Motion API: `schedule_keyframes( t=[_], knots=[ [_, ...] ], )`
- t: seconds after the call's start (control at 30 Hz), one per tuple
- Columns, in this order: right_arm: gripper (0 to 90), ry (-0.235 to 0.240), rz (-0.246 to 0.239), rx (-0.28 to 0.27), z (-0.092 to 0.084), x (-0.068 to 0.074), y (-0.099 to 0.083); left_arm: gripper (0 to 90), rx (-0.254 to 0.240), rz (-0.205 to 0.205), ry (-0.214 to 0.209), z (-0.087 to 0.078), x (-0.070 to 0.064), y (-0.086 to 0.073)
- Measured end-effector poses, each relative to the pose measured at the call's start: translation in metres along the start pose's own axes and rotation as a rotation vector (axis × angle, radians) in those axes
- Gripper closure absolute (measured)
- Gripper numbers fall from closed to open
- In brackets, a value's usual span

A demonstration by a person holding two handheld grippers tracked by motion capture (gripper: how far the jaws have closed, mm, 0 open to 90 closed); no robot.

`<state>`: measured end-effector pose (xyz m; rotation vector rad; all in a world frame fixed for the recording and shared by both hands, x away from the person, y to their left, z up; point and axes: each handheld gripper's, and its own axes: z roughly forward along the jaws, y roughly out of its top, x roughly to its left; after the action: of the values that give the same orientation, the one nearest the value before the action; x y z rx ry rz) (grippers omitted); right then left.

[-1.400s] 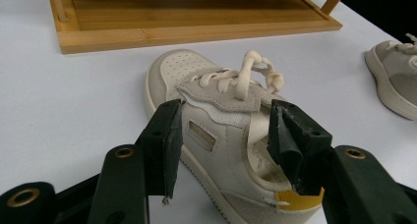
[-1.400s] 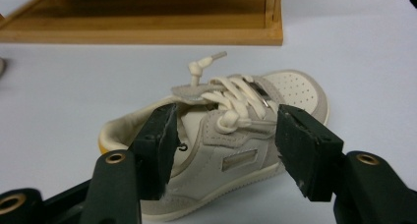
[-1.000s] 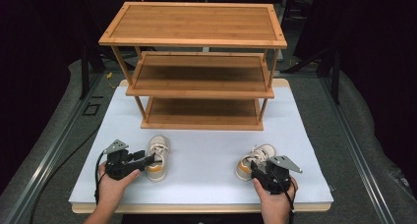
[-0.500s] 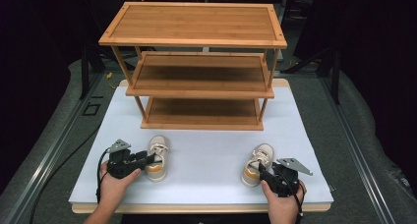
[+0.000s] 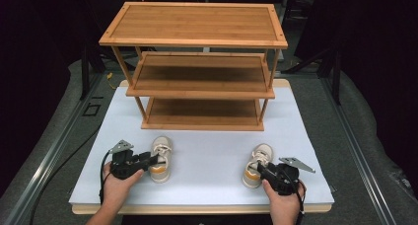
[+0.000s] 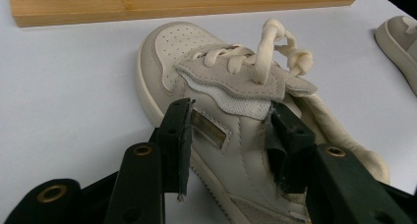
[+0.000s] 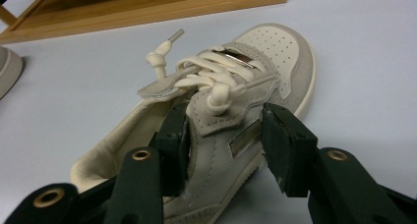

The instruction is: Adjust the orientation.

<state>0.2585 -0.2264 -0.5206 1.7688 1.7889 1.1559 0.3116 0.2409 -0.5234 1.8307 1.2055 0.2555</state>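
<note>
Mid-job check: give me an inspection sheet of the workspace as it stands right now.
Surface: white mat on a wooden board.
Job's things: three-tier wooden rack at the back; left shoe and right shoe in front, toes toward it.
Clutter: nothing seen.
Grippers: left hand-held gripper straddles the left shoe's side wall; right hand-held gripper straddles the right shoe's side wall; closure not certain.
Cables: black cable trails from the left hand-held gripper.
Surroundings: grey floor covering, dark background.
</note>
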Motion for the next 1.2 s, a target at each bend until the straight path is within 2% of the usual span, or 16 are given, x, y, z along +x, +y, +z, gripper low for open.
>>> schedule_keyframes(
  t=[0.03,0.1,0.2,0.3,0.4,0.5,0.67,0.83,1.2],
  knots=[
    [55.4,-0.004,-0.007,-0.007,0.002,0.001,0.0,56.7,0.002,0.002,-0.004,0.001,-0.002,0.0],
    [55.5,0.018,-0.022,-0.004,0.005,0.005,0.001,56.7,0.005,0.003,-0.011,0.003,-0.005,0.001],
    [55.6,0.081,-0.064,0.011,0.012,0.014,0.002,56.7,0.009,0.006,-0.024,0.007,-0.011,0.001],
    [56.0,0.125,-0.134,0.026,0.019,0.028,0.003,56.7,0.014,0.014,-0.04,0.011,-0.015,0.003],
    [56.3,0.17,-0.18,0.042,0.026,0.039,0.004,56.7,0.014,0.016,-0.041,0.013,-0.018,0.004],
    [56.5,0.186,-0.209,0.041,0.033,0.049,0.006,56.7,0.014,0.016,-0.05,0.021,-0.026,0.006],
    [56.5,0.233,-0.231,0.055,0.043,0.062,0.009,56.7,0.019,0.021,-0.076,0.031,-0.041,0.007],
    [56.5,0.267,-0.254,0.056,0.054,0.073,0.011,56.7,0.013,0.018,-0.086,0.038,-0.05,0.007],
    [56.4,0.306,-0.269,0.068,0.067,0.091,0.013,56.5,0.029,0.022,-0.109,0.044,-0.058,0.01]
  ],
)
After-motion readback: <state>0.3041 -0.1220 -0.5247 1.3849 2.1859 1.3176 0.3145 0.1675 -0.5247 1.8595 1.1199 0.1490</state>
